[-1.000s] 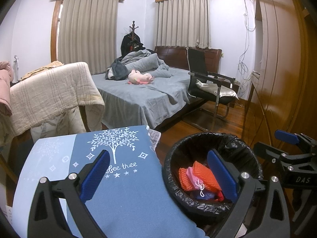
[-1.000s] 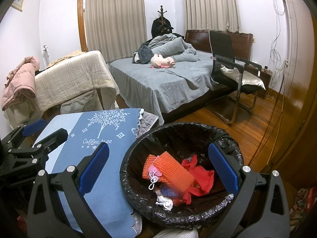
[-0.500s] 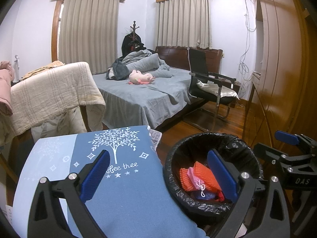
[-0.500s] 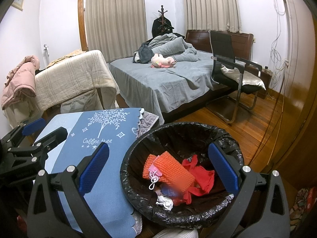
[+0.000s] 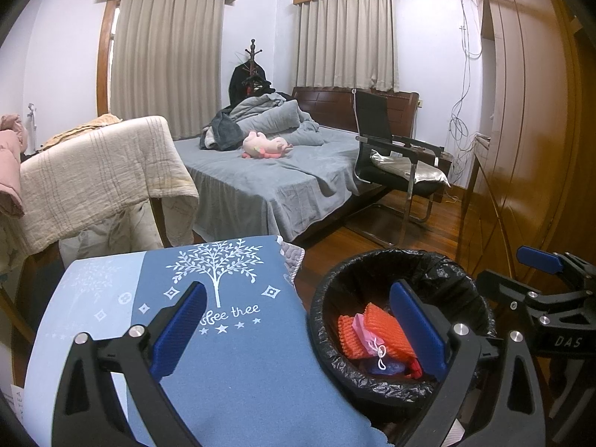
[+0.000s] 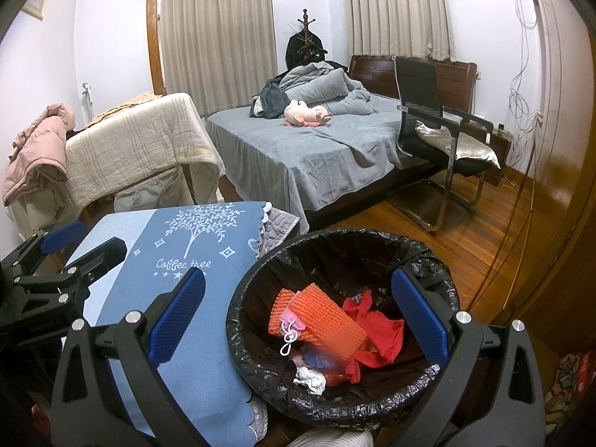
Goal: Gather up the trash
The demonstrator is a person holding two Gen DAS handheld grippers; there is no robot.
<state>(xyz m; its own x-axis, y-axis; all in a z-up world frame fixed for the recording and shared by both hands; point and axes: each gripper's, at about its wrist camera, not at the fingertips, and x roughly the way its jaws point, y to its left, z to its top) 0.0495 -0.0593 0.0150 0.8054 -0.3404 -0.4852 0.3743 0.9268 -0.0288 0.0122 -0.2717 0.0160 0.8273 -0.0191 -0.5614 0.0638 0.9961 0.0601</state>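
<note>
1. Beside a low bench [image 6: 208, 354] covered by a blue cloth [image 5: 242, 365] printed with a white tree stands a round trash bin [image 6: 257, 368] lined with a black bag.
2. Inside the bin lie pieces of trash: an orange foam net sleeve [image 6: 327, 320], a red crumpled piece [image 6: 383, 335], a small pink item with a white loop [image 6: 288, 335], a bluish scrap and a bit of white paper [image 6: 311, 378].
3. The left tool [image 5: 298, 329] hangs above the bench's right edge, its two blue-padded fingers spread wide with nothing between them; one finger is over the cloth, the other over the bin's near side.
4. The right tool [image 6: 298, 314] hangs over the bin, fingers also spread wide and holding nothing; its left finger is above the cloth, its right finger above the bin's right rim.
5. Each tool appears at the edge of the other's view, the two apart from one another.
6. Behind the bench is a bed [image 5: 268, 182] with a grey sheet, a heap of grey bedding and a pink plush toy [image 5: 266, 145] on top.
7. A black chair [image 6: 436, 119] with a silvery cushion stands just beside the bed on the wooden floor [image 6: 476, 223].
8. Left of the bed, a beige blanket [image 5: 97, 160] is draped over furniture, with a pink jacket [image 6: 37, 149] next to it.
9. Beige curtains [image 5: 167, 59] cover both windows, and a coat stand [image 6: 305, 43] stands in the corner between them.
10. A wooden wardrobe [image 5: 529, 130] fills the right side.
</note>
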